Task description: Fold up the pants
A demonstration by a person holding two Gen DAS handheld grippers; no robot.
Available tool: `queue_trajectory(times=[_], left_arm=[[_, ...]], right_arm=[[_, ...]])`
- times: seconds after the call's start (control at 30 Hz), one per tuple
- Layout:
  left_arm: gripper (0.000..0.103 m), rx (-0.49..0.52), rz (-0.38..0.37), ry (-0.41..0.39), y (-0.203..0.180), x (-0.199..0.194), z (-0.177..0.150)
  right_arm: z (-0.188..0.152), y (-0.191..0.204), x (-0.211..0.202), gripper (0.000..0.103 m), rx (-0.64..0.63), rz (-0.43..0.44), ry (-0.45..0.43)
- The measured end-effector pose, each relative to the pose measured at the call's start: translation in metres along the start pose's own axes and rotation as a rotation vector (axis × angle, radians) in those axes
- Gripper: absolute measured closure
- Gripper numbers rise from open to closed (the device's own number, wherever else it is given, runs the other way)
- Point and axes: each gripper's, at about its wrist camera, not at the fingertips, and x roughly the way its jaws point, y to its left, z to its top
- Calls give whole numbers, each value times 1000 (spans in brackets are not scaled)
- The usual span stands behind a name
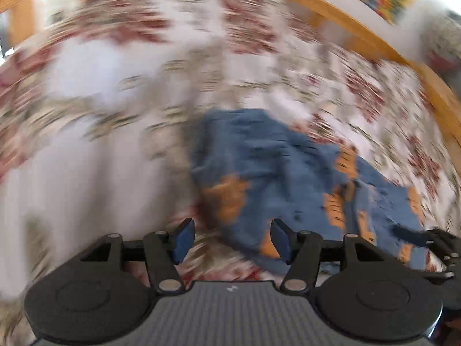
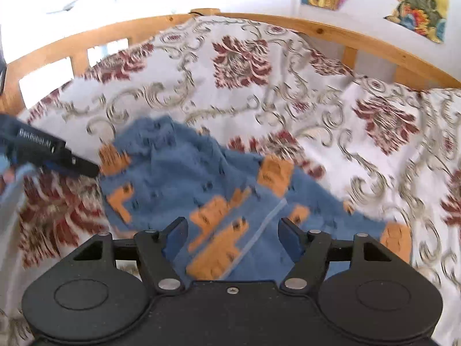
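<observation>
Pants (image 2: 184,178) lie rumpled on bedspread (image 2: 331,92), partly folded. Left gripper (image 1: 230,240) and right gripper (image 2: 232,238): fingers apart, nothing clamped. Step, as judged: between folds, cloth released. Next move calls for regrasping an edge and folding over.

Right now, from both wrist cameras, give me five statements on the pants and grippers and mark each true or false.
1. The blue pants with orange patches lie on a floral bedspread. True.
2. The right gripper is clamped on the fabric. False: its jaws stand apart, pinching nothing.
3. The left gripper is open. True.
4. The bed frame is metal. False: it is wood.
5. The pants are neatly folded. False: they lie rumpled.
</observation>
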Motion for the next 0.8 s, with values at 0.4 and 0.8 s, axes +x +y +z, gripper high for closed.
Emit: queue_trajectory(times=[0.4,0.8], left_arm=[[22,-119,-71,-141,4,13,15],[79,-226,-138,-94,42,38,19]], right_arm=[[101,-38,68,21,486,435,163],[142,3,187,49,530,430,347]])
